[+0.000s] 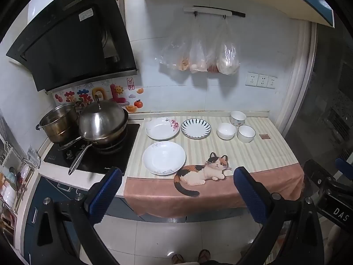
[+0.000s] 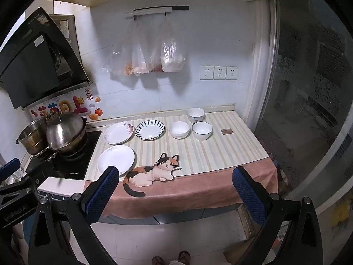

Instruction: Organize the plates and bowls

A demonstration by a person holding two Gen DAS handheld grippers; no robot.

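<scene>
Both grippers hang off the counter's front edge over the floor, left gripper [image 1: 176,183] and right gripper [image 2: 175,181] jaws spread wide, nothing between them, open air ahead. On the striped cat-print cloth [image 2: 220,150]: white plate [image 1: 164,158] near the front by the cooktop [image 1: 88,154], floral plate [image 1: 162,128] and blue-rayed plate [image 1: 195,128] behind it, three bowls [image 1: 226,131] [image 1: 246,133] [image 1: 238,118] clustered back right, all apart; bare cloth lies front right. Pots [image 1: 101,123] left, bags [image 1: 198,53] on the tiled wall, glass door [image 2: 308,88] at the counter's right end.
</scene>
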